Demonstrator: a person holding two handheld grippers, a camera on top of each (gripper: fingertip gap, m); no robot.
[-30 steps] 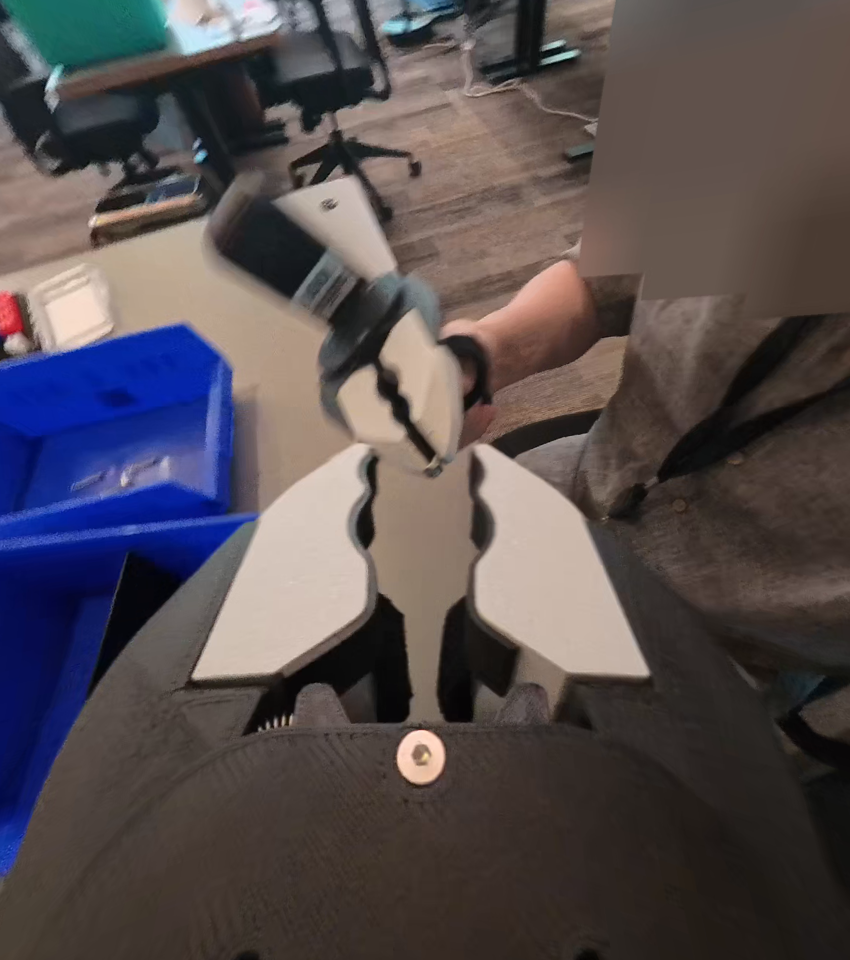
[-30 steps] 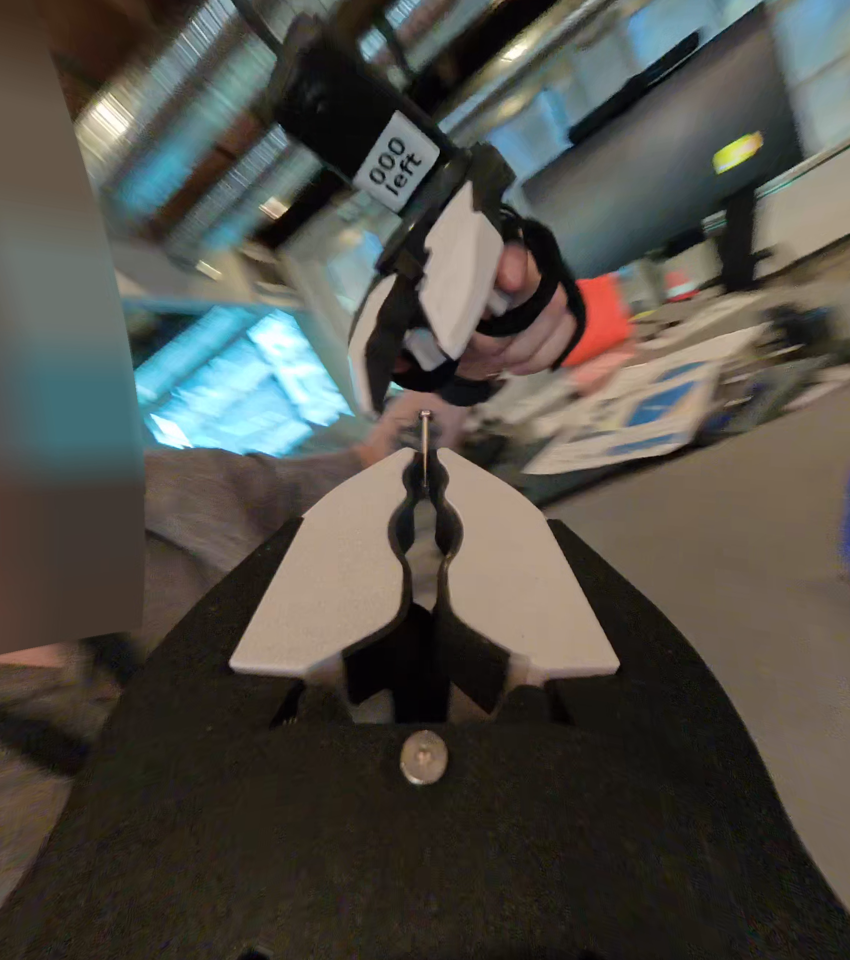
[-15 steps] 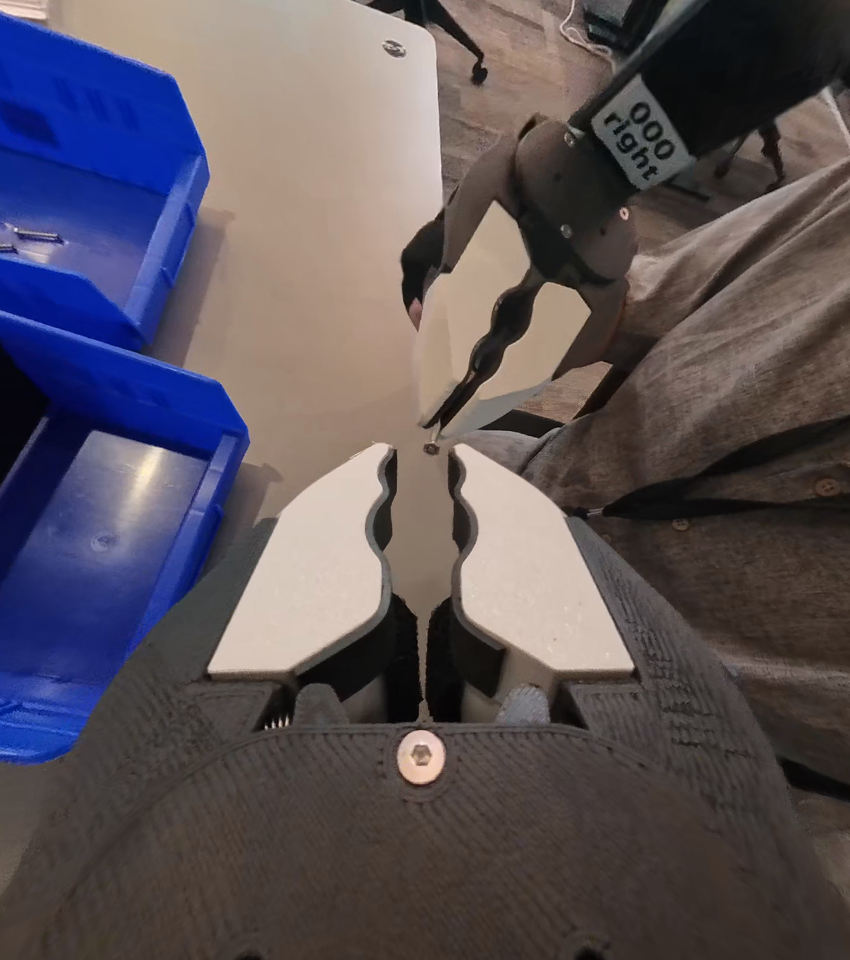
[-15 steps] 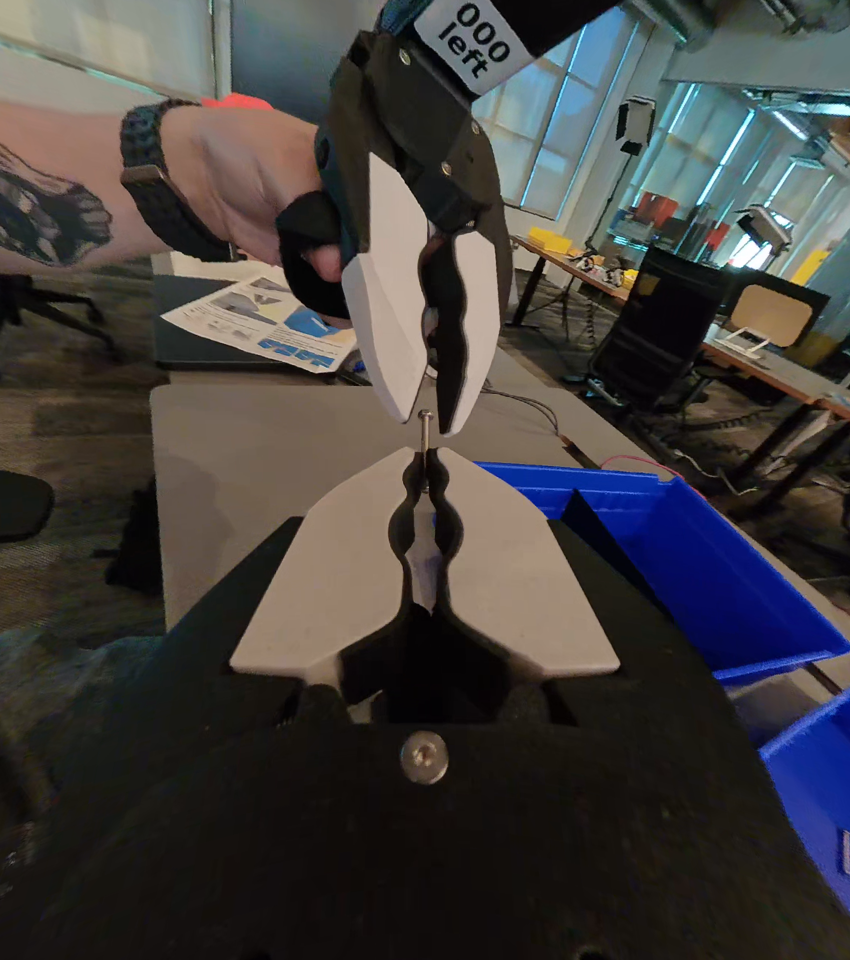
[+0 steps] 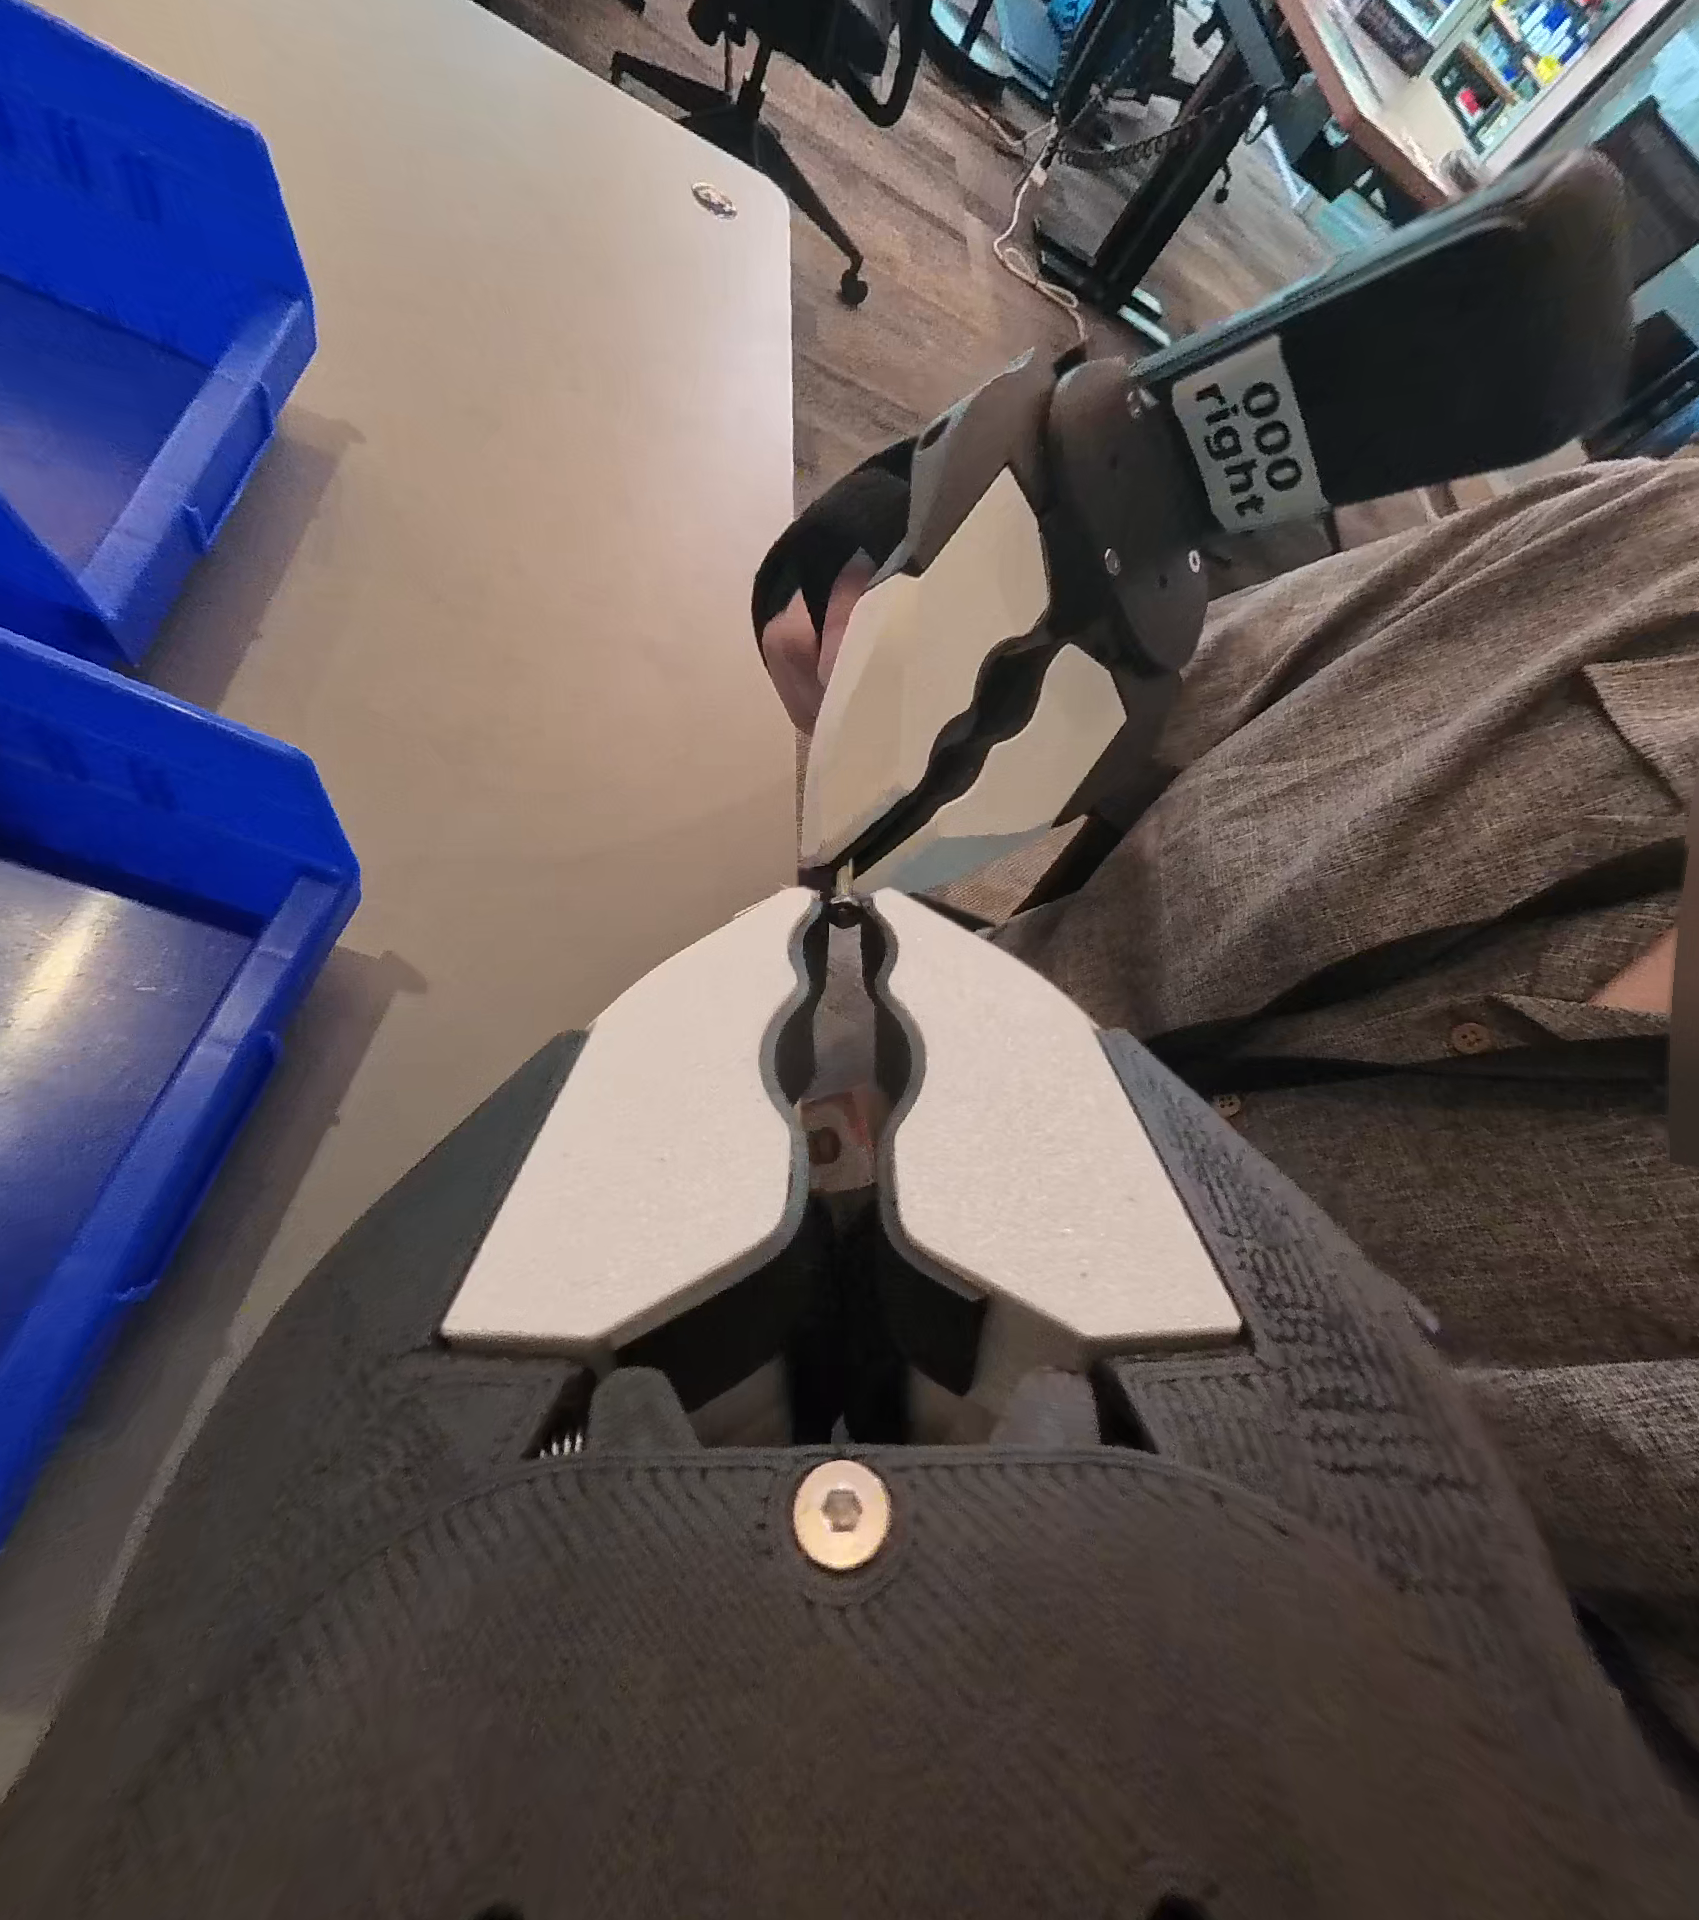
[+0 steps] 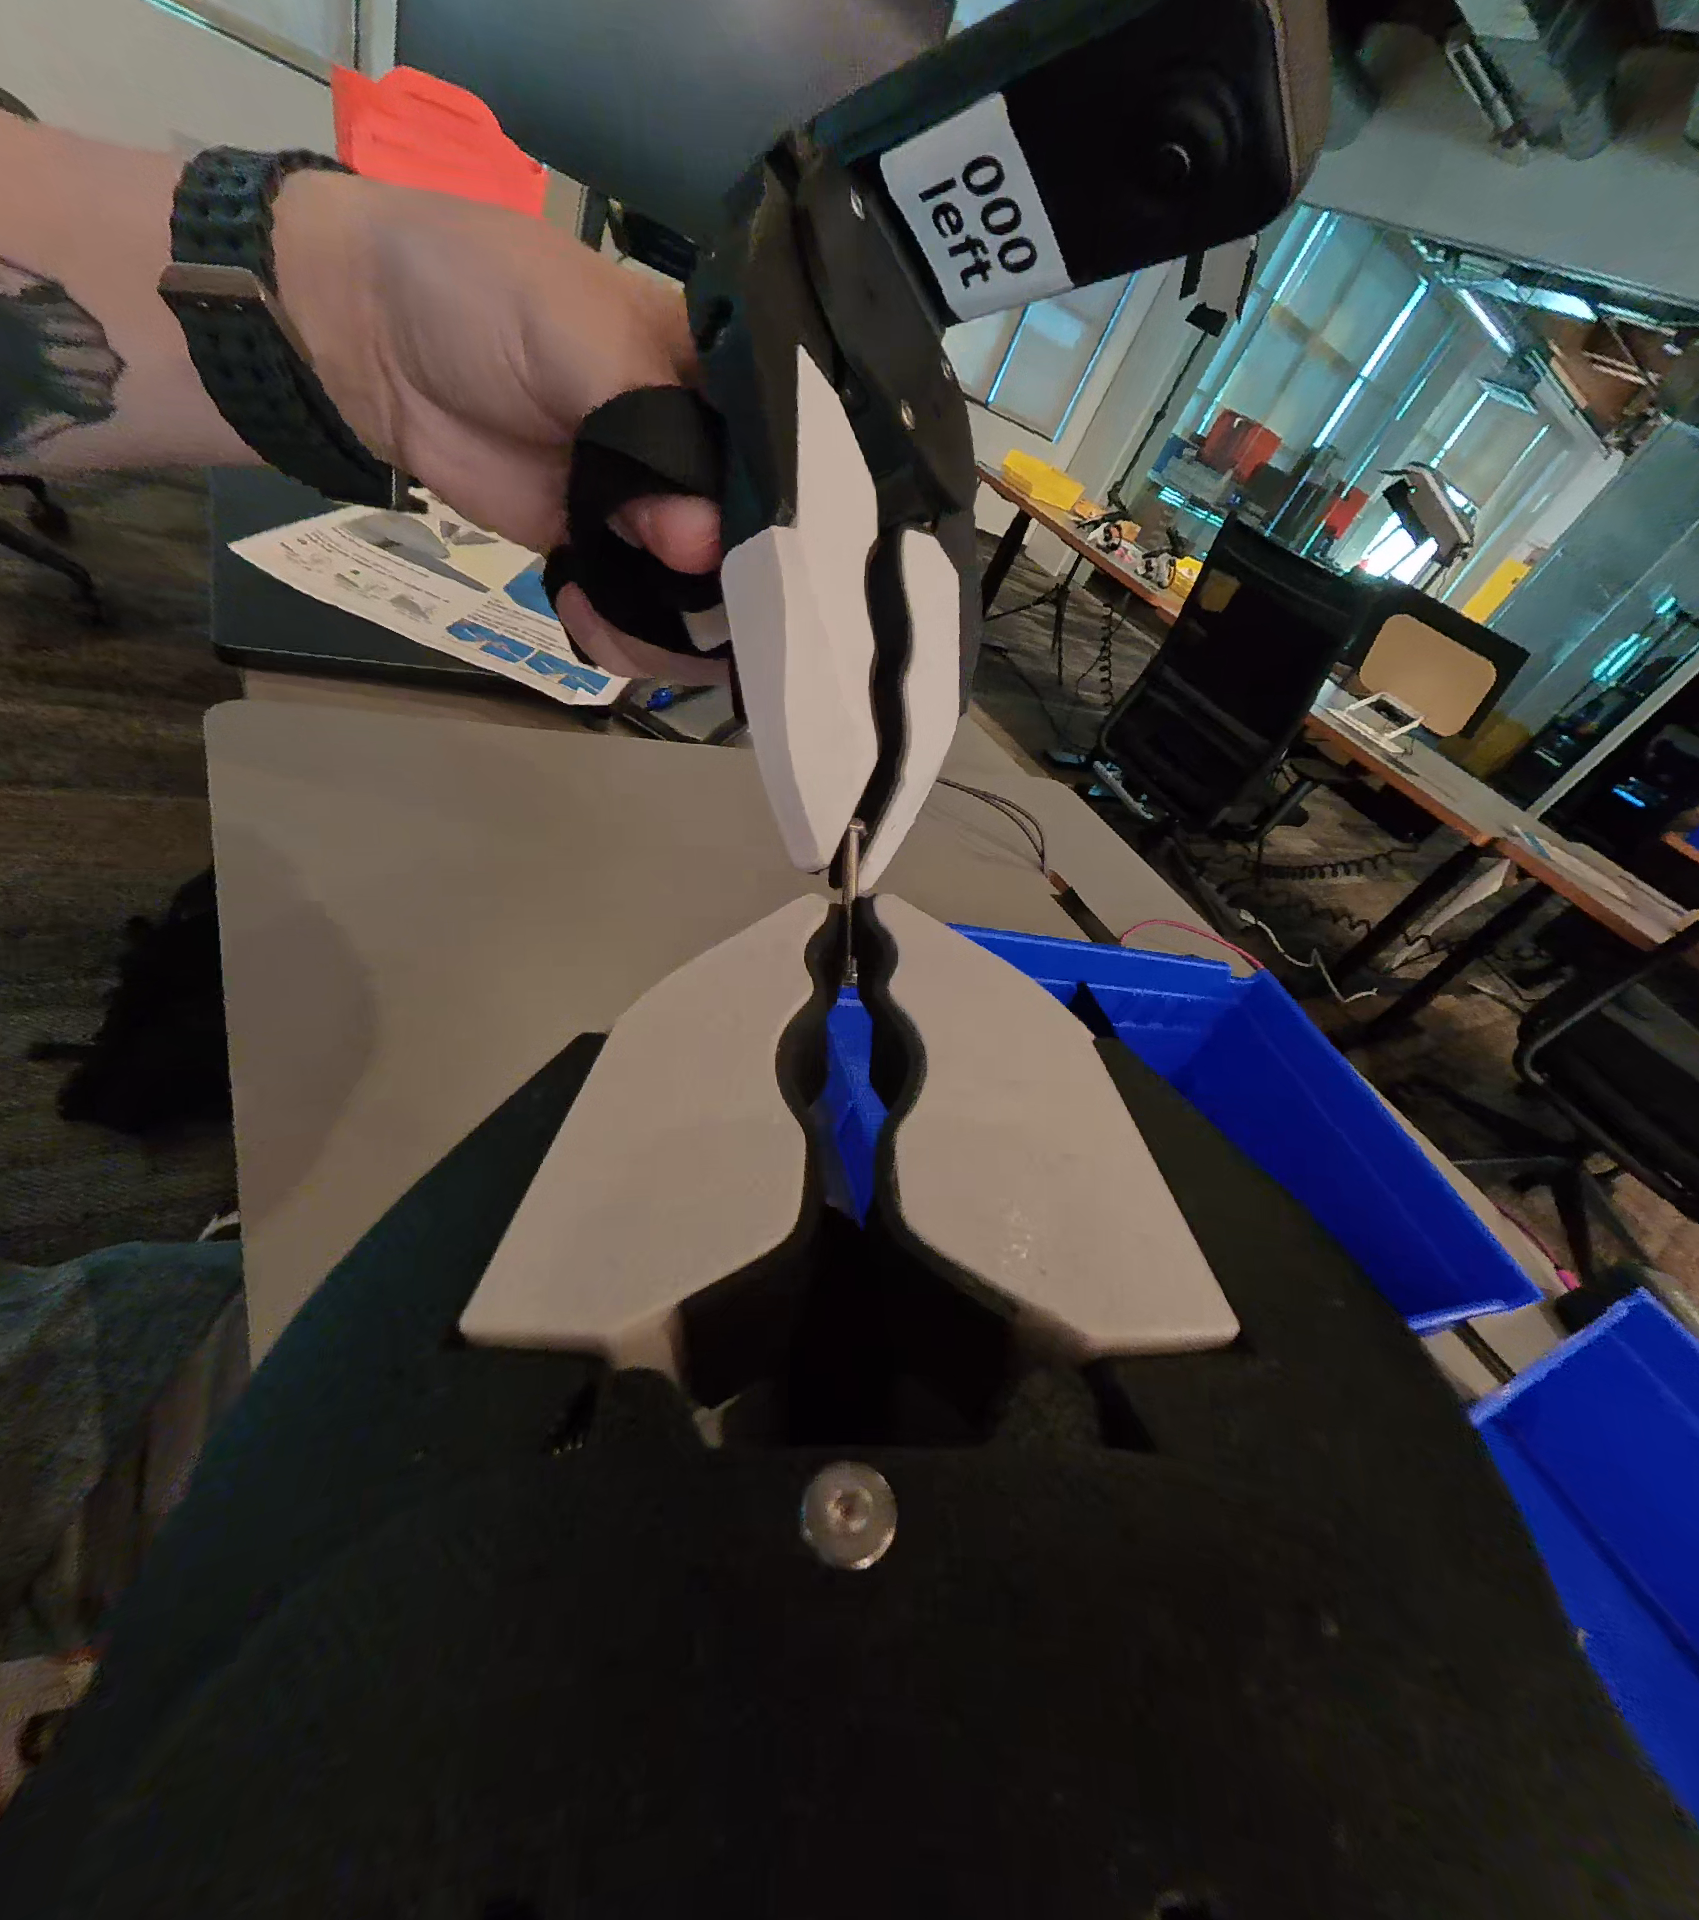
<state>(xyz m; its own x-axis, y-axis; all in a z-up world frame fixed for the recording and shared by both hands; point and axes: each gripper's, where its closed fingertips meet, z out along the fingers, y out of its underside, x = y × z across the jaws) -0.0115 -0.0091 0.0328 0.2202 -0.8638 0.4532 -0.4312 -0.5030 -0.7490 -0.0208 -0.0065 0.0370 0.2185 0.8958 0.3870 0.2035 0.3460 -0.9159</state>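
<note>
Grey fingers of the right gripper (image 6: 850,914) are closed at their tips on a thin metal pin (image 6: 853,883), which stands upright out beyond the jaws. The upper end of the pin is pinched between the closed tips of the left gripper (image 6: 850,842), which points down from above and is held by a hand (image 6: 512,416) with a black wristband. In the left wrist view, the left gripper (image 5: 840,904) meets the right gripper (image 5: 850,857) tip to tip over the pin (image 5: 843,883). A grey table (image 5: 512,468) lies beneath the jaws, and blue bins (image 5: 97,935) stand on it to the left of the left gripper's jaws.
</note>
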